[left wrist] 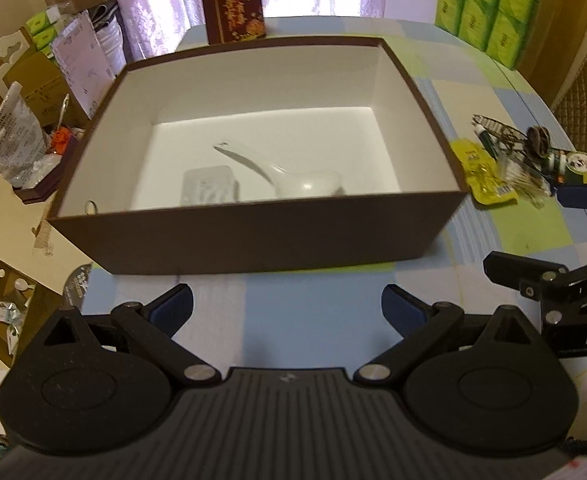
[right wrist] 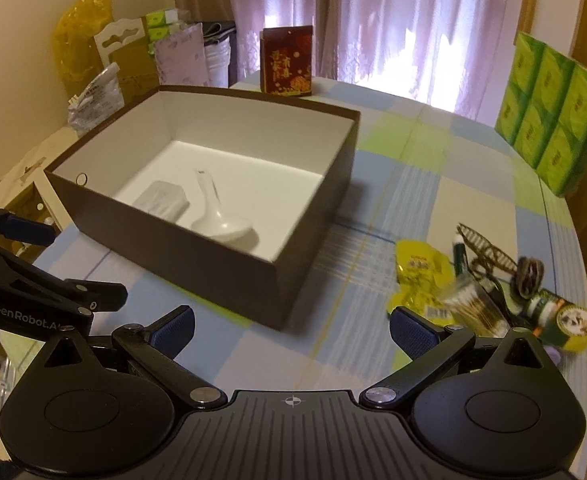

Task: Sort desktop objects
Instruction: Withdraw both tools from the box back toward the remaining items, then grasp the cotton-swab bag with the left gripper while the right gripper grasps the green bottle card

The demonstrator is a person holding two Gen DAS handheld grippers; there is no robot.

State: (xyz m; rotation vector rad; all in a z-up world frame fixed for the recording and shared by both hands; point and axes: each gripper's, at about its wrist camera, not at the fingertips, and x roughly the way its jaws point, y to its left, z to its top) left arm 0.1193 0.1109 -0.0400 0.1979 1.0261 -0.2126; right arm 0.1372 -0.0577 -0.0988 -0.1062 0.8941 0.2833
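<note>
Desktop objects stay split: we hold the left gripper (left wrist: 287, 308) and right gripper (right wrist: 291, 326) wide apart, gripping nothing, above the checked tablecloth (right wrist: 405, 184). Ahead, the brown box (left wrist: 253, 236) contains a white spoon (left wrist: 293, 180) and pale packet (left wrist: 209, 190); a yellow packet (right wrist: 421, 272), cotton swabs (right wrist: 473, 308) and small bottle (right wrist: 561, 316) lie right.

Two close, forward-facing wrist views over the table, sharing the brown box (left wrist: 253, 240) (right wrist: 213, 256).
</note>
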